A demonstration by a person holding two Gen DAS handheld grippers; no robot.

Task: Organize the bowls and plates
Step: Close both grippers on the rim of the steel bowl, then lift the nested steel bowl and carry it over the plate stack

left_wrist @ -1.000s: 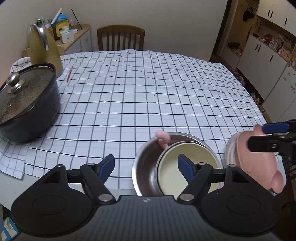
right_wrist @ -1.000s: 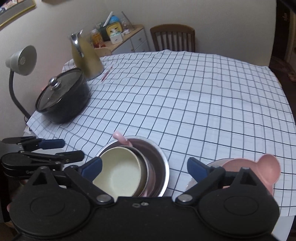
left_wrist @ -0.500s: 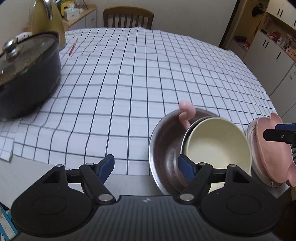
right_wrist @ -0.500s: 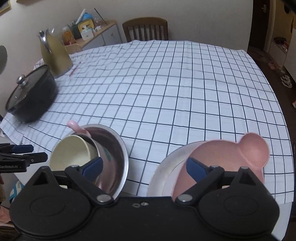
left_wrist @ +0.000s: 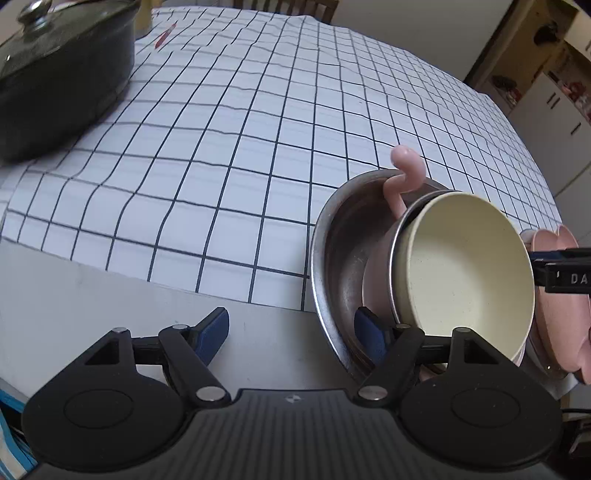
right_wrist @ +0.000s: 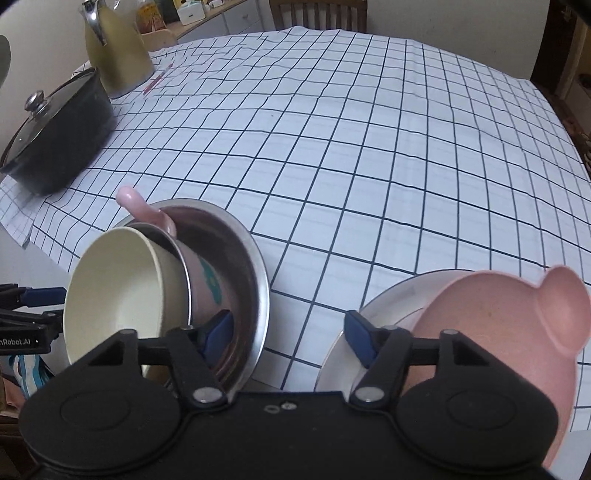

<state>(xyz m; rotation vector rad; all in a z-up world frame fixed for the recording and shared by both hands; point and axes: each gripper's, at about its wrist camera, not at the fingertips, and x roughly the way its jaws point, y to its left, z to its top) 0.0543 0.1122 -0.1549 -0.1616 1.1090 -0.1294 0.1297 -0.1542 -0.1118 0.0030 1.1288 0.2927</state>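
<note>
- Cream bowl [left_wrist: 465, 273]: nested tilted in steel basin [left_wrist: 340, 258], mouth facing the desk [left_wrist: 110, 295] edge.
- Left tongs [left_wrist: 291, 332]: wide, straddling the basin's rim, gripping nothing.
- Right tongs [right_wrist: 288, 334]: just been closing, gap empty, between basin and pink eared bowl [right_wrist: 495, 332].

A lidded black pot [right_wrist: 59, 140] and yellow kettle [right_wrist: 116, 55] stand on the checked tablecloth [right_wrist: 351, 147], chair [right_wrist: 317, 14] behind

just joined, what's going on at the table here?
A person is working two handheld grippers at the near edge of the checked tablecloth. The left gripper is open, straddling the rim of the steel bowl, which holds a tilted pink cup with a cream bowl nested in it. The right gripper has just been closing; it sits at the near rim of the white plate under the pink bowl, gripping nothing yet.
</note>
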